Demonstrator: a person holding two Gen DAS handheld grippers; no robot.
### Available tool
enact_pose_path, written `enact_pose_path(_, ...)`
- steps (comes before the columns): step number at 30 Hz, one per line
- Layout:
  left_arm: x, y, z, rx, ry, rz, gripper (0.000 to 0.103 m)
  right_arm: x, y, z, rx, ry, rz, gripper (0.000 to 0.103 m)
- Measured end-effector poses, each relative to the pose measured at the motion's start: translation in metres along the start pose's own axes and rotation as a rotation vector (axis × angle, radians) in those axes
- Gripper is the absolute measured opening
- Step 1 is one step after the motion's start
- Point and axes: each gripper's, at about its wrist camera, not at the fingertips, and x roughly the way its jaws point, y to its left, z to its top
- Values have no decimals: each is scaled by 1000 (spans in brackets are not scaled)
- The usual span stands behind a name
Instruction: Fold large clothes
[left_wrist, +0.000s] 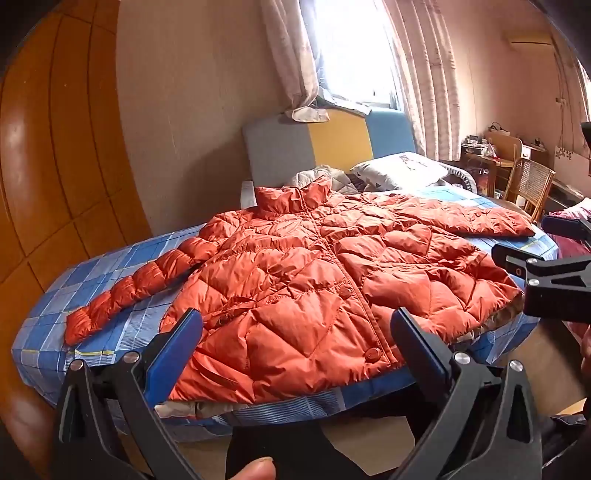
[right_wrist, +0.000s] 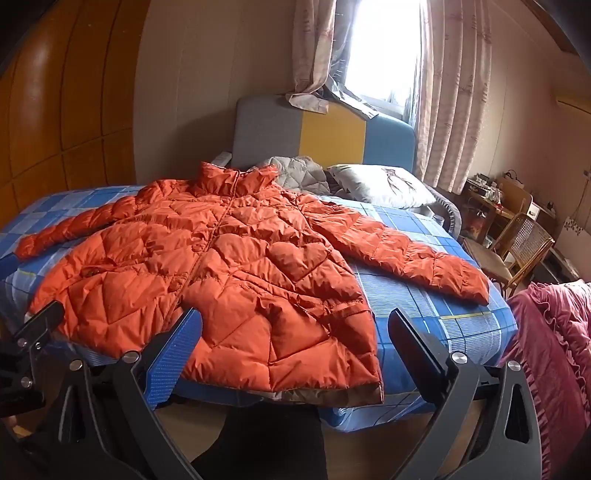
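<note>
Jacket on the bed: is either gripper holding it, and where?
Nothing is held. The left gripper and right gripper are both open, short of the jacket.

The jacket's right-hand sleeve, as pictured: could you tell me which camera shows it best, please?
The right wrist view: the sleeve lies whole and central, cuff included, on the blue checked bedsheet. In the left wrist view it sits farther off, foreshortened near the frame's right edge.

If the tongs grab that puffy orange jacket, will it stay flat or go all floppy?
Probably floppy: the orange jacket is soft quilted padding, so its sleeves would likely dangle. It looks puffy, so probably light for its size. Its shiny fabric may slip on the checked bedsheet.
</note>
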Motion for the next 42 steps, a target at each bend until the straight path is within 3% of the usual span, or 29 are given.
enact_pose_path(42, 19, 21, -6, -80, 46, 23, 101, 20, -18, -5, 51, 36, -21, 100)
